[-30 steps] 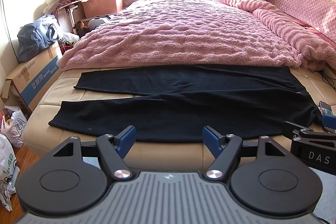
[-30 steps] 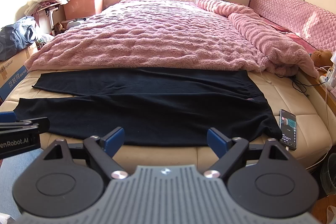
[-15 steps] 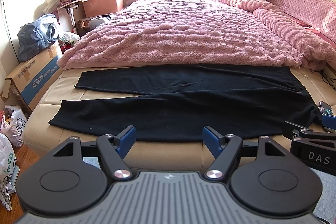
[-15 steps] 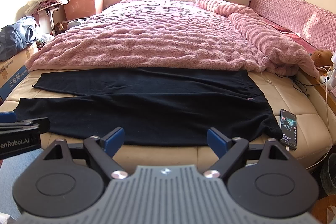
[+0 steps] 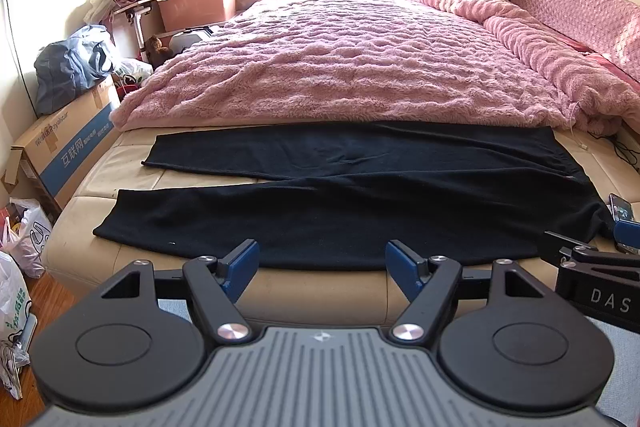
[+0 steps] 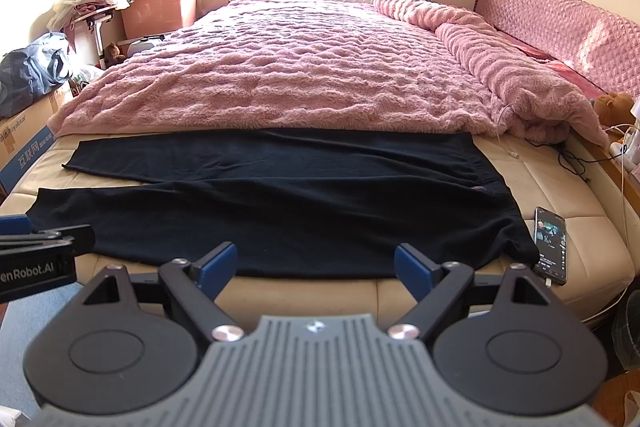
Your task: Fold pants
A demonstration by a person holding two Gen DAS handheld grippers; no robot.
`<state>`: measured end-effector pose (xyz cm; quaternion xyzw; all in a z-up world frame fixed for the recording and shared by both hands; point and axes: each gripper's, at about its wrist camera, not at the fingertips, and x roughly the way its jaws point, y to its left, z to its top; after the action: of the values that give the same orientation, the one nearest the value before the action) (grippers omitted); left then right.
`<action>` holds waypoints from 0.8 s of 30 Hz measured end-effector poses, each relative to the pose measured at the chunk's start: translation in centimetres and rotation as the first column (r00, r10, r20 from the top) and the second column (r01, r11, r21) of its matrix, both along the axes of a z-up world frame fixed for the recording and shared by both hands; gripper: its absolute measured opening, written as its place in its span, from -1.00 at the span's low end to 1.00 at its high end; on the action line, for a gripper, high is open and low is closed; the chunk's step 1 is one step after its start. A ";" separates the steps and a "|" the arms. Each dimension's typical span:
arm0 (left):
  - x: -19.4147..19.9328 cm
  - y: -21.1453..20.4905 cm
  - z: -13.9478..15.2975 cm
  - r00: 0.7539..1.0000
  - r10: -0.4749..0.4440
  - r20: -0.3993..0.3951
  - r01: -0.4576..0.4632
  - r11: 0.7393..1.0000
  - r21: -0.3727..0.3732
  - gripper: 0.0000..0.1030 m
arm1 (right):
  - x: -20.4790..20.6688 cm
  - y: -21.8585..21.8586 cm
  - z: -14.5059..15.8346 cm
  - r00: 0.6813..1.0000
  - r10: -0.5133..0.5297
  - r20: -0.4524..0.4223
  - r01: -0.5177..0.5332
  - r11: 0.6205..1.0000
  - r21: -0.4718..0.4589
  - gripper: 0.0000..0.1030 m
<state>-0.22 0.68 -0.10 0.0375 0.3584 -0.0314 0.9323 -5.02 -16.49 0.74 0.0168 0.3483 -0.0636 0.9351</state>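
Black pants point(image 5: 360, 203) flat at 12 o'clock, unfolded; left gripper point(image 5: 322, 263) and right gripper point(image 6: 316, 265) spread apart, empty, nothing done yet.

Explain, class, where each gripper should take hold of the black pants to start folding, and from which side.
Probably the near long edge of the black pants, approached from the bed's foot: left gripper toward the leg hem, right gripper toward the waistband. They lie flat, and both grippers are open and facing that edge.
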 end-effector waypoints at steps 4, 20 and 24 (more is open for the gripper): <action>0.0 0.0 0.0 1.000 0.000 -0.001 0.000 1.000 -0.001 0.66 | 0.1 0.2 -0.1 1.000 0.002 -0.001 -0.002 1.000 0.002 0.60; 3.6 3.5 -0.7 0.994 -0.112 0.021 0.112 0.994 -0.004 0.58 | 2.4 -5.3 -0.8 0.991 0.097 0.091 -0.100 0.995 0.023 0.60; 5.7 5.7 -0.6 0.986 -0.162 0.038 0.160 0.986 0.057 0.37 | 3.7 -8.8 0.4 0.962 0.209 0.178 -0.206 0.978 -0.033 0.60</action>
<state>5.47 6.42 -0.68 0.0922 0.3350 -0.0959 0.9328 -1.37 -25.33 1.12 -0.0210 0.2616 0.0341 0.9643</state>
